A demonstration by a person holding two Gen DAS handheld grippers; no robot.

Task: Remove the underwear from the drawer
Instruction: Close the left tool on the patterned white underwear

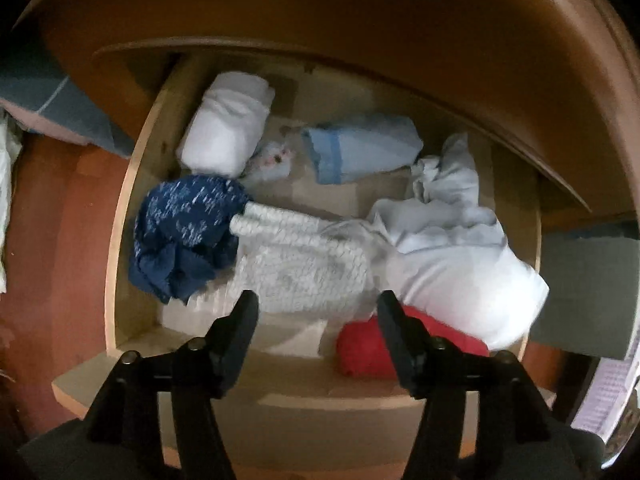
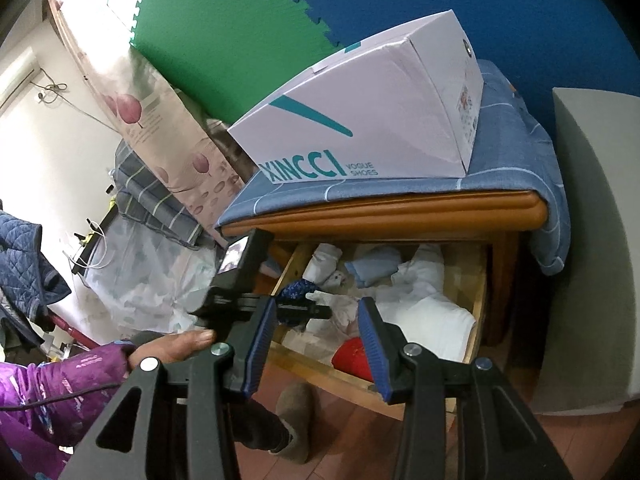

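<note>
The wooden drawer (image 1: 120,240) stands pulled out and holds several pieces of clothing. A crumpled navy patterned piece (image 1: 184,232) lies at the left, a white knitted piece (image 1: 296,260) in the middle, and a red piece (image 1: 368,348) by the front wall. My left gripper (image 1: 317,298) hangs open over the drawer's front, pointing down, with nothing between its fingers. My right gripper (image 2: 317,308) is open in front of the drawer (image 2: 478,304) and holds nothing. A hand (image 2: 176,346) in a purple sleeve carries the left gripper.
Further back lie a white roll (image 1: 224,132), a light blue folded piece (image 1: 360,148) and a big white cloth (image 1: 452,256). The cabinet top (image 1: 320,20) overhangs the drawer's rear. On it sits a shoe box (image 2: 360,120). A grey block (image 2: 592,240) stands at the right, a slippered foot (image 2: 296,412) below.
</note>
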